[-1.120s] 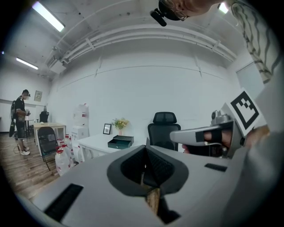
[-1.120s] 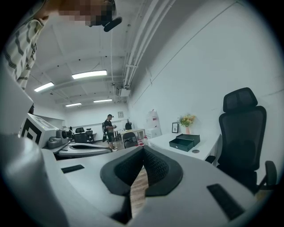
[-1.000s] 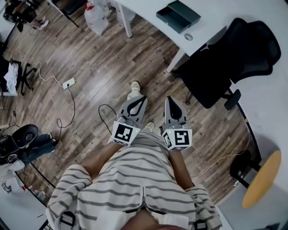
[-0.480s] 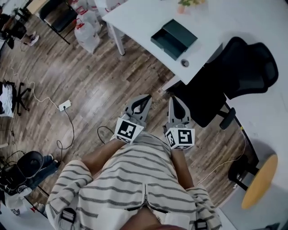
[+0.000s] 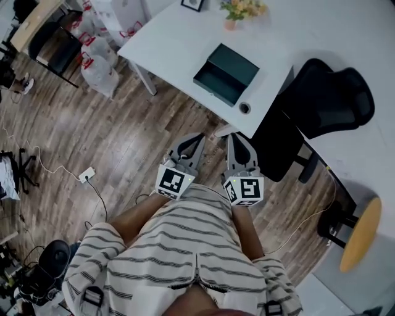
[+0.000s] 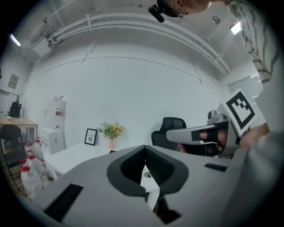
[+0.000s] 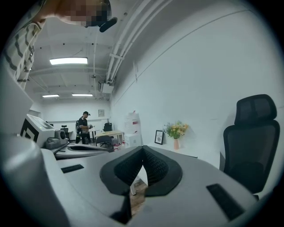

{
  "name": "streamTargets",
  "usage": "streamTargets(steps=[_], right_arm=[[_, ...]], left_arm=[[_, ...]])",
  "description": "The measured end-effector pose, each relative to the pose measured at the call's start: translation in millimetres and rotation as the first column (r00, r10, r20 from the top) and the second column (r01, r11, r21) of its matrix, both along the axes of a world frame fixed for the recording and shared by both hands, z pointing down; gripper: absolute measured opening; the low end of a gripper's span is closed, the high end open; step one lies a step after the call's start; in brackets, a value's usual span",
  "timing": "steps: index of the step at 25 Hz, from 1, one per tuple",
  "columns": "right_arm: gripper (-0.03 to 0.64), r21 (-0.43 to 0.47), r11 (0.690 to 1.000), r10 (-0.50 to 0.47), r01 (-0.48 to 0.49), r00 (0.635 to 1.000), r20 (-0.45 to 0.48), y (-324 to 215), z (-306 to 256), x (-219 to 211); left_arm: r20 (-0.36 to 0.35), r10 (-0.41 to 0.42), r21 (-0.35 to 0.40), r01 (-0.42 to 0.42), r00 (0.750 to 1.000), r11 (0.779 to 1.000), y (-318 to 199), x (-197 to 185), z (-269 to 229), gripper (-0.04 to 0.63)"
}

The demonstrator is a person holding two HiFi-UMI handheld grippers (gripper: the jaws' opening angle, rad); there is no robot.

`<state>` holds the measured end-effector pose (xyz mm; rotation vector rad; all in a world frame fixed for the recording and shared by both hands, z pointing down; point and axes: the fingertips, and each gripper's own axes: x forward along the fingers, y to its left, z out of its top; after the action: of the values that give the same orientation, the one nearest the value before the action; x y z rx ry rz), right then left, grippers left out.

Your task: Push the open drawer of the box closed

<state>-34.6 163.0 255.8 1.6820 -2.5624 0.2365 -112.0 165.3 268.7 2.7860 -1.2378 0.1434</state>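
A dark green box [image 5: 233,66] lies on the white table [image 5: 179,43], its drawer [image 5: 212,83] pulled out toward the table's near edge. Both grippers hang side by side in front of the person's striped shirt, over the wooden floor and short of the table. My left gripper [image 5: 197,138] [image 6: 145,148] is shut and holds nothing. My right gripper [image 5: 233,137] [image 7: 143,148] has just been opening a trifle, with nothing between its jaws; the tips still meet. Neither gripper view shows the box.
A black office chair [image 5: 321,99] stands right of the table corner. A small ring [image 5: 245,108], a flower vase [image 5: 237,9] and a picture frame [image 5: 192,4] are on the table. Water jugs [image 5: 99,68] stand at its left, a yellow stool [image 5: 361,231] at the right.
Both grippers have travelled forward together across the floor toward the table. The table and box have come nearer in the head view and now sit just beyond the fingertips.
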Motion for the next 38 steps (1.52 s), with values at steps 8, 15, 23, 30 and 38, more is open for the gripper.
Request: streamTargets(steps=[8,15,23,30,38], right_arm=[[0.006,-0.030,0.997,0.064,-0.065,0.998,-0.016,-37,10,8],[0.006,-0.054,0.995,0.081,-0.080,0.997,0.006,-78,18,29],[0.008,-0.118,0.993,0.036,-0.031,0.999,0.038,-127,53,65],[0.009,-0.169,0.986,0.016,-0.006,0.998,0.058,-170,78,93],[0.008,-0.223,0.975,-0.001,0.016,0.998,0.068,-203,106,122]], left_arm=[[-0.028,0.036,-0.046,-0.038,0.999,0.998,-40,10,14,-0.003],[-0.005,0.012,-0.075,-0.012,1.000,0.997,-79,24,27,-0.003],[0.061,-0.054,-0.102,0.060,0.997,0.993,-121,49,54,-0.003],[0.108,-0.096,-0.145,0.111,0.989,0.983,-160,67,80,-0.003],[0.152,-0.133,-0.176,0.159,0.979,0.971,-191,88,109,-0.003]])
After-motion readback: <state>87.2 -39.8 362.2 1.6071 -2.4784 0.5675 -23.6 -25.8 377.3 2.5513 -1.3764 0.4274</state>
